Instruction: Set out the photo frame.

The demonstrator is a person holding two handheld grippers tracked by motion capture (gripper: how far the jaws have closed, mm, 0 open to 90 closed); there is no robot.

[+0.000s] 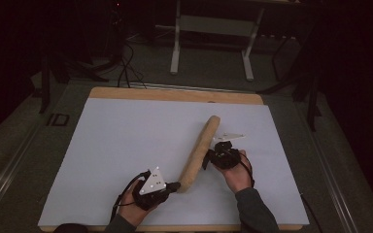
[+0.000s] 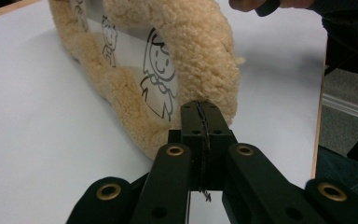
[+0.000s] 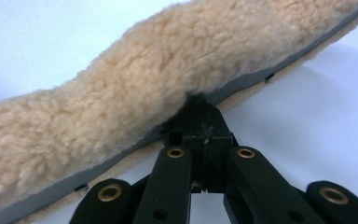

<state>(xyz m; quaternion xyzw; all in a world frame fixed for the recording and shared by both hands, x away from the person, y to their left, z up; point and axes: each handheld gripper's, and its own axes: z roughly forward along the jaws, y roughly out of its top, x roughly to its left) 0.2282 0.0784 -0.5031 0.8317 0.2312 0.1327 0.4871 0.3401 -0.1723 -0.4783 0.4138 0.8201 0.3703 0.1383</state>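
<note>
Fleecy roll (image 1: 200, 152) lies on white table (image 1: 126, 145).

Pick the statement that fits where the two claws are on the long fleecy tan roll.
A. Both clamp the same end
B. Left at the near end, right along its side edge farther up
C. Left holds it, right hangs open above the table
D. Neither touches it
B: the left claw pinches the near end of the fleecy roll, and the right claw is shut on its side edge farther up.
</note>
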